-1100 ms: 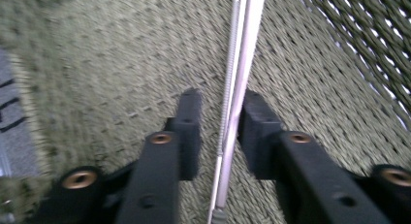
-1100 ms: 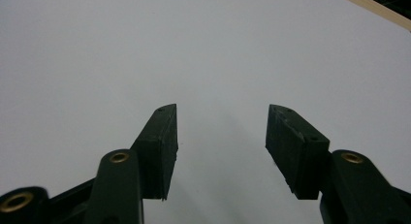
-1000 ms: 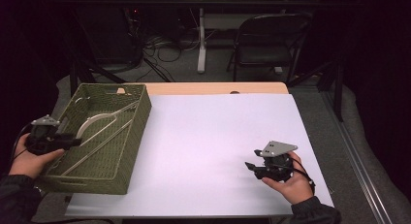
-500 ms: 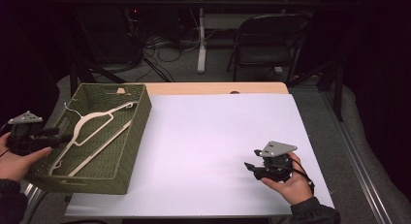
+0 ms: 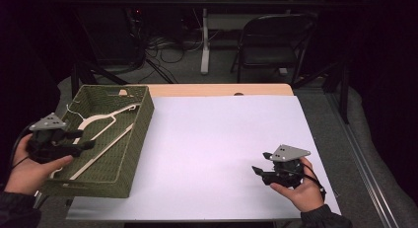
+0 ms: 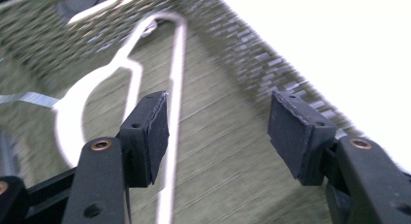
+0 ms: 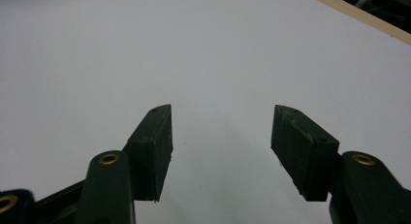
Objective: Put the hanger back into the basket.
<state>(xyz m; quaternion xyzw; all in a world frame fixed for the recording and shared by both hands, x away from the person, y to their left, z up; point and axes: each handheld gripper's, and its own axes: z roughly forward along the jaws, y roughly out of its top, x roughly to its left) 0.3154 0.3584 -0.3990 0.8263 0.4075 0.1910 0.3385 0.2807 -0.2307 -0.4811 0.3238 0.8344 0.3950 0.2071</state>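
The left gripper (image 5: 81, 139) is hovering over the left rim of the green basket (image 5: 140, 117), at about nine o'clock on the table (image 5: 222, 149), and its jaws have just been opening; they are standing wide apart with nothing between the pads. The white hangers (image 5: 106, 124) are lying flat on the basket floor, just beyond the gripper's tips toward two o'clock, not touched by it. In the left gripper view one hanger (image 6: 177, 88) is running up past the left pad, below it rather than gripped. The step in hand appears to be reaching for a hanger; the next move likely calls for lowering the released gripper into the basket and closing on a thin bar. The right gripper (image 5: 261, 170) is resting at five o'clock, its jaws also having just been opening, empty, over bare white table, well apart from the basket.
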